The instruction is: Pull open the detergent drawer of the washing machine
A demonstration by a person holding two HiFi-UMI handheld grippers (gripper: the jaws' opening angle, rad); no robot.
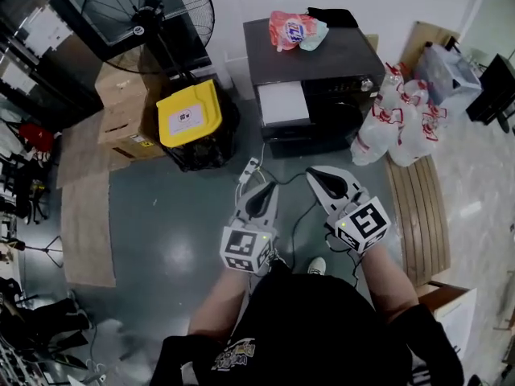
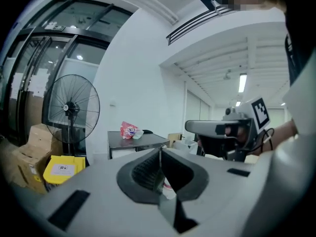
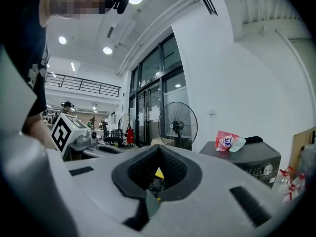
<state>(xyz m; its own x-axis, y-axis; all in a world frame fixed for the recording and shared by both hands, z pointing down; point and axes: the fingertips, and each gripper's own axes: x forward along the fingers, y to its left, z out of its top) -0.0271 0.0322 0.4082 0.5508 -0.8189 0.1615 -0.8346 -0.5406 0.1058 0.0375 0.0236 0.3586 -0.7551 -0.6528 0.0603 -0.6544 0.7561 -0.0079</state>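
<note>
The dark grey washing machine (image 1: 322, 63) stands against the far wall, with a white panel (image 1: 282, 103) at its front left corner. I cannot tell whether that panel is the drawer pulled out. A red and white bag (image 1: 291, 29) and a dark cloth lie on its lid. My left gripper (image 1: 268, 186) and right gripper (image 1: 316, 172) hover side by side above the floor, well short of the machine. Both are shut with nothing between the jaws. The left gripper view shows the machine (image 2: 134, 141) ahead and the right gripper (image 2: 217, 128) beside it. The right gripper view has the machine (image 3: 254, 159) at right.
A standing fan (image 1: 149, 10) and a black bin with a yellow lid (image 1: 190, 115) are left of the machine, next to cardboard boxes (image 1: 121, 107). Bags of plastic bottles (image 1: 398, 119) lean at its right, by wooden slats (image 1: 418, 215). A power strip and cables (image 1: 249, 170) lie on the floor.
</note>
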